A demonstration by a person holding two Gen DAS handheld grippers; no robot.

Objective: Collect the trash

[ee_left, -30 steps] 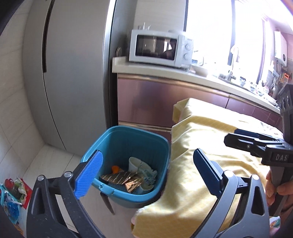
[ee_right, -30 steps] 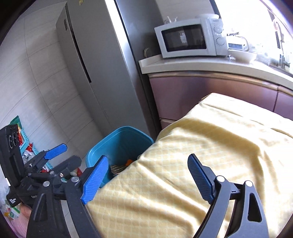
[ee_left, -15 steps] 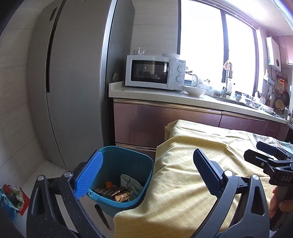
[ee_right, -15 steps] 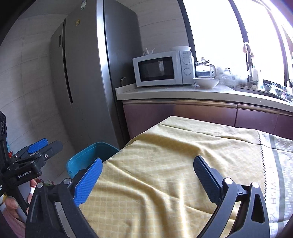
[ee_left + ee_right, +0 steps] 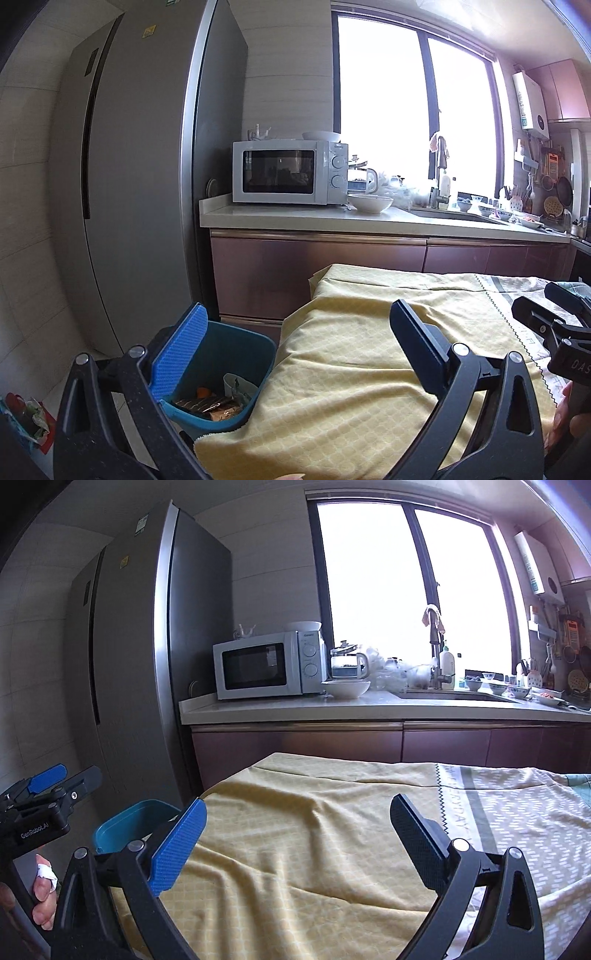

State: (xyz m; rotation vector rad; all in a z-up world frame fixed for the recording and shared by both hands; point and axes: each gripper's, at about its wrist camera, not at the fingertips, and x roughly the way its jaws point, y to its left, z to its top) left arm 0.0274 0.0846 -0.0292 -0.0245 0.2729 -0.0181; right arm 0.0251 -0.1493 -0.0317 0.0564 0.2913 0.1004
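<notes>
Trash fills the teal plastic bin (image 5: 236,354) at lower left, beside the yellow-clothed desk (image 5: 362,369). Left hand-held gripper (image 5: 295,347) and right hand-held gripper (image 5: 297,834) both gape empty.

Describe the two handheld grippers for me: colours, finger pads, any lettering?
Both are black plastic frames with silver pivot bolts. Each left gripper and right gripper has one bright blue ribbed pad and one dark navy textured pad. White lettering "GenRobot.AI" marks the left body; "DAS" shows on the right. A white bandage wraps one finger of the left hand.
</notes>
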